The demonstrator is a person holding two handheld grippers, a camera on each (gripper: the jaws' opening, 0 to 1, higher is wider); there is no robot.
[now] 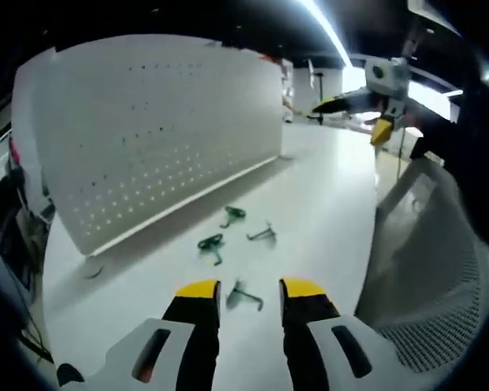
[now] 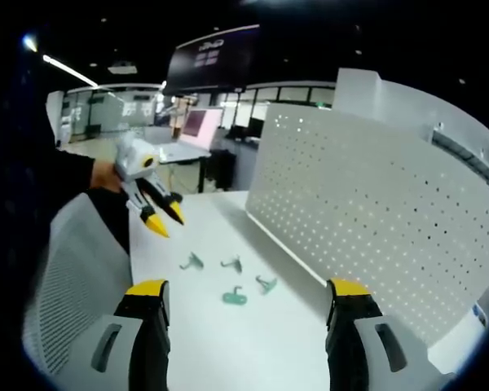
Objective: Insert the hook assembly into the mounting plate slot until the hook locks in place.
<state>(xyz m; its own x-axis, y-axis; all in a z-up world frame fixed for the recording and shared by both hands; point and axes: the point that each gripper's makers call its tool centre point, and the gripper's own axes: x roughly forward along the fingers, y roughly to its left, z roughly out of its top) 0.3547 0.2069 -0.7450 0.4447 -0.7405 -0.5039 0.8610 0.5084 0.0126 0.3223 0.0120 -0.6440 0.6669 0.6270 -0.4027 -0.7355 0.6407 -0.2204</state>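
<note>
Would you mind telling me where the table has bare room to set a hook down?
Bare table lies between the right gripper and the hooks; more beyond them, along the pegboard. The hook cluster itself is crowded.

Four small green hooks (image 1: pixel 211 243) scattered loose on the white table, white perforated mounting plate (image 1: pixel 155 130) stood upright just beside them

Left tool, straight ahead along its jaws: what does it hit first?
Probably the nearest hook, lying on the white table in line with the open left tool. Whether the tool sits above it is unclear.
</note>
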